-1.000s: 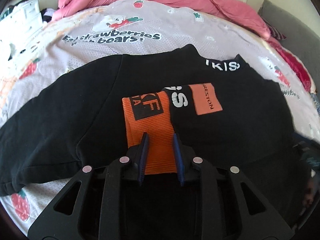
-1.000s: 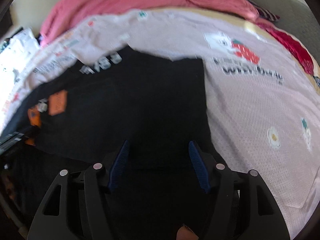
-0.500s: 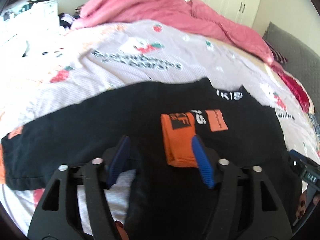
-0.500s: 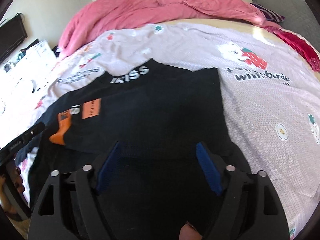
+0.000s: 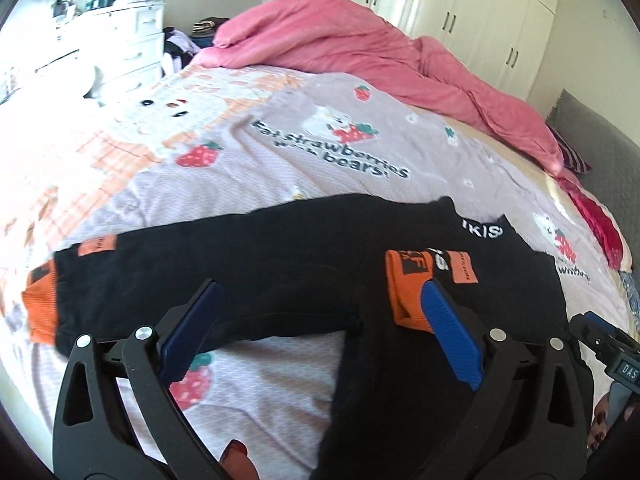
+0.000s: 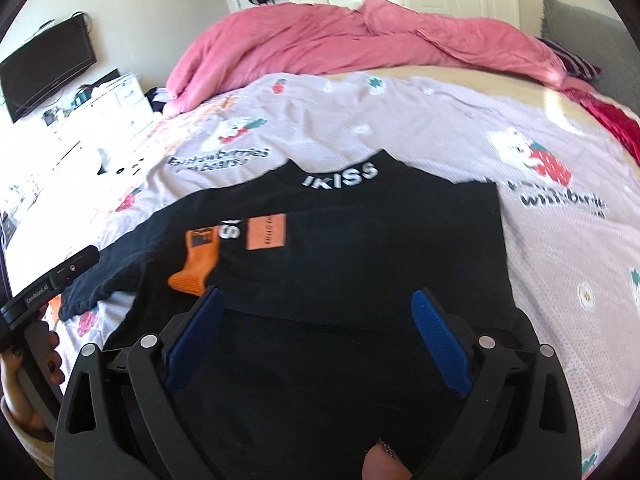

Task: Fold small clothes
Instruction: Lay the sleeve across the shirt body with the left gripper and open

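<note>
My bed (image 6: 400, 120), in its strawberry-and-bear sheet (image 5: 248, 152), carries the black top (image 6: 360, 240) spread flat near me; beyond the top, a pink duvet (image 6: 340, 40) lies bunched along the far edge.

Right gripper (image 6: 316, 332) jaws opening, empty, above the black top (image 6: 360, 248) on the bedspread (image 6: 440, 128).

"IKISS" on black top's collar (image 6: 340, 176), "Eat strawberries … bears" on bedsheet (image 5: 332, 152)
</note>
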The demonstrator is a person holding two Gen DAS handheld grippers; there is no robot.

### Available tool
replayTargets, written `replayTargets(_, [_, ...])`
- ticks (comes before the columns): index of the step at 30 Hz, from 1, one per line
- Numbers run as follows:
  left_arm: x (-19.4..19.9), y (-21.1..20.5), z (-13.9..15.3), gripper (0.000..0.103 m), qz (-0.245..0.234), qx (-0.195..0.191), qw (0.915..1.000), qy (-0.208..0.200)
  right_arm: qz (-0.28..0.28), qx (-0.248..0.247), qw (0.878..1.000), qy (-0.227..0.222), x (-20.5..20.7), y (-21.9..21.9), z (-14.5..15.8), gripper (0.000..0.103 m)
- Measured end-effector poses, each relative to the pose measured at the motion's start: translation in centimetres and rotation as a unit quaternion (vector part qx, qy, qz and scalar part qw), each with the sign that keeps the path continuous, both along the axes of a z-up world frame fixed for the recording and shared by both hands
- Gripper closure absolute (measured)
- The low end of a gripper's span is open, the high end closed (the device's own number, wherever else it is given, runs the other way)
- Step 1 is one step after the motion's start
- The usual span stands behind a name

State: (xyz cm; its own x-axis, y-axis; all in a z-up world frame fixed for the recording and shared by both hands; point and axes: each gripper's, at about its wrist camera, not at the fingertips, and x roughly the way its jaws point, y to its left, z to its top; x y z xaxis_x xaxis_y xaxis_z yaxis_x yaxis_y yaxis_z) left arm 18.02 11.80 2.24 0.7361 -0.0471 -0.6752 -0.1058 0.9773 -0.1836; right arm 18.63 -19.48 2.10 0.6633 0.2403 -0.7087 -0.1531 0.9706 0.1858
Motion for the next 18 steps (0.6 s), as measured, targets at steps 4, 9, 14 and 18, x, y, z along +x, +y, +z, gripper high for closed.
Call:
replayTargets(4, [-1.0, 1.6, 0.4, 0.009, 0.021, 0.003, 0.9998, -0.004, 0.015, -0.003, 1.0, -0.005, -0.1, 1.4, 0.4, 0.009])
replayTargets(9, [-2.2, 3.4, 0.5, 0.009, 0.042, -0.011, 0.9991, -0.002, 0.033, -0.004, 0.999, -0.006, -0.3, 3.1, 0.6, 0.008])
replayTargets(14, [-3.4, 5.3, 0.5, 0.009, 0.068, -0.012, 0.9976, -0.001, 0.046, -0.006, 0.999, -0.011, -0.7, 4.4, 1.0, 0.008])
replayTargets(18, [-4.1, 7.0, 0.1, 0.009, 0.088, -0.02, 0.9959, 0.007, 0.057, -0.009, 0.998, -0.012, -0.9, 5.6, 1.2, 0.008])
